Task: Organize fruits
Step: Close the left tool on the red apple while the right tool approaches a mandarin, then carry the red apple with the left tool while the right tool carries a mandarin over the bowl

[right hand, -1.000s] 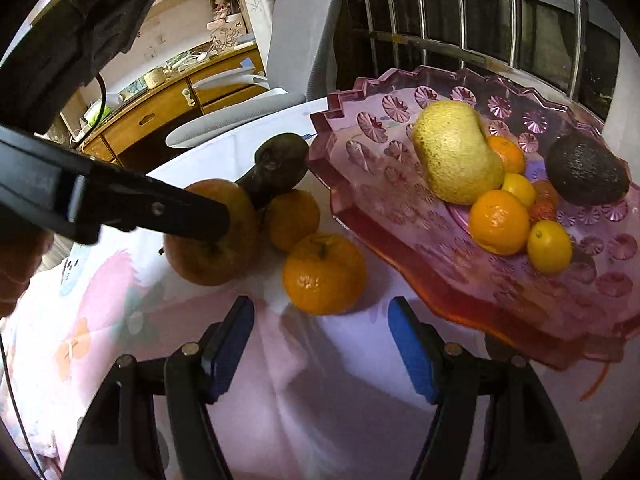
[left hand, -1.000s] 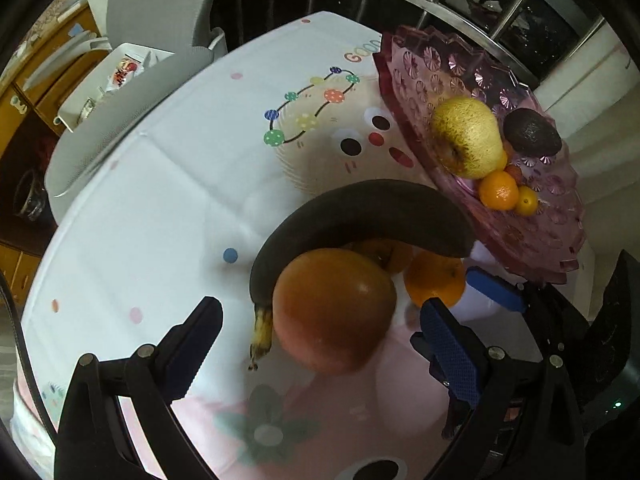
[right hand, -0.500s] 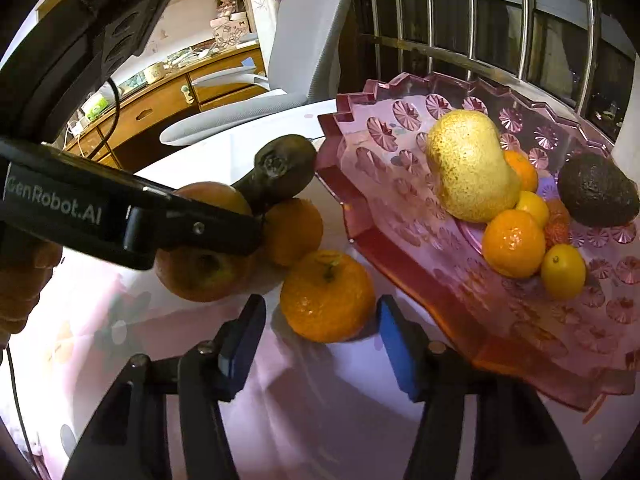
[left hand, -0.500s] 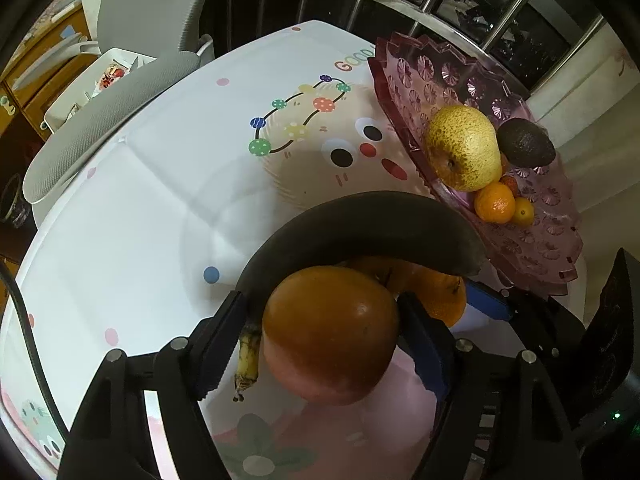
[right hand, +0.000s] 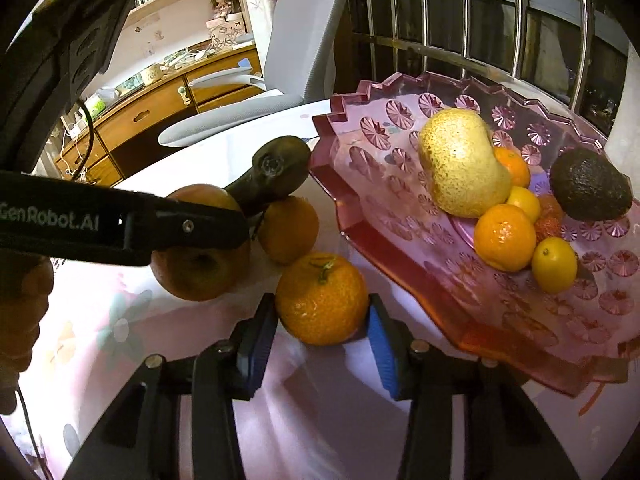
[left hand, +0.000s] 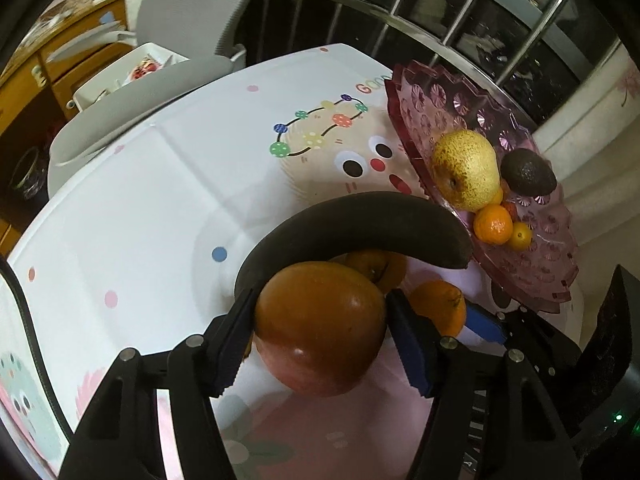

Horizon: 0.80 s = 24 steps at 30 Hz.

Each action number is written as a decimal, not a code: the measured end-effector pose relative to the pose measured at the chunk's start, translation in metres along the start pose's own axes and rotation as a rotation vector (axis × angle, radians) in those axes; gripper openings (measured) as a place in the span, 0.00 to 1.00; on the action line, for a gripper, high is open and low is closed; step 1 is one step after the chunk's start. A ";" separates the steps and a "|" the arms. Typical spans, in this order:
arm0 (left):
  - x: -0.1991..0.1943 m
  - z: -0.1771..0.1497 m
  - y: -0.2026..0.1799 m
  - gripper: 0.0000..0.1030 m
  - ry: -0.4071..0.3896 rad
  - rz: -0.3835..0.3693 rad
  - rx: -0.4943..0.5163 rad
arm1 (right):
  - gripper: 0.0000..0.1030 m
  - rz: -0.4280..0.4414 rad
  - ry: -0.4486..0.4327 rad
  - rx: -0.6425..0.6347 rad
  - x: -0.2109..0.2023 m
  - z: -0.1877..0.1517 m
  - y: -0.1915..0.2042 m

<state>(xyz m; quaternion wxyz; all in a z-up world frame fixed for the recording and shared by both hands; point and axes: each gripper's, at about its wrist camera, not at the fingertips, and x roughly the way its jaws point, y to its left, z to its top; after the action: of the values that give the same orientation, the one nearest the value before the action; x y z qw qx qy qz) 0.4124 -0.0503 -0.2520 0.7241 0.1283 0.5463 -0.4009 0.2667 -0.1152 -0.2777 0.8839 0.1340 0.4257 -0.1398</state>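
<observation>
**Both grippers closing onto fruit beside the pink dish**

Since a second ago both sets of jaws have narrowed from wide open. Left gripper: jaws closing, blue pads now against both flanks of the apple, which sits on the tablecloth. Right gripper: jaws closing, pads touching the sides of the near mandarin.

Surroundings: blackened banana lies curved just behind the apple, long axis running left to right in the left wrist view, blunt end toward the pink glass dish. A second mandarin is wedged between apple, banana and near mandarin. Dish holds a pear, avocado and small citrus. Grey chair stands behind the table.

Writing: "GenRobot.AI" on the left gripper's arm; "GOO…" on the cloth, cut off by the dish.
</observation>
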 end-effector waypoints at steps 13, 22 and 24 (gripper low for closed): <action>-0.042 -0.039 -0.011 0.62 -0.053 0.008 -0.167 | 0.43 0.033 0.031 0.023 -0.037 -0.030 0.001; -0.099 -0.042 -0.048 0.62 -0.136 0.001 -0.170 | 0.43 0.037 0.020 0.078 -0.089 -0.040 -0.016; -0.108 -0.041 -0.058 0.62 -0.145 -0.005 -0.165 | 0.43 0.035 0.015 0.089 -0.102 -0.037 -0.024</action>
<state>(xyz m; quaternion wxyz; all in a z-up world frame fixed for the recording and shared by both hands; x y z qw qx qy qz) 0.3337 -0.0145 -0.1559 0.7689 0.0377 0.5239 -0.3646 0.1705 -0.1102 -0.2225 0.8762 0.1815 0.4231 -0.1423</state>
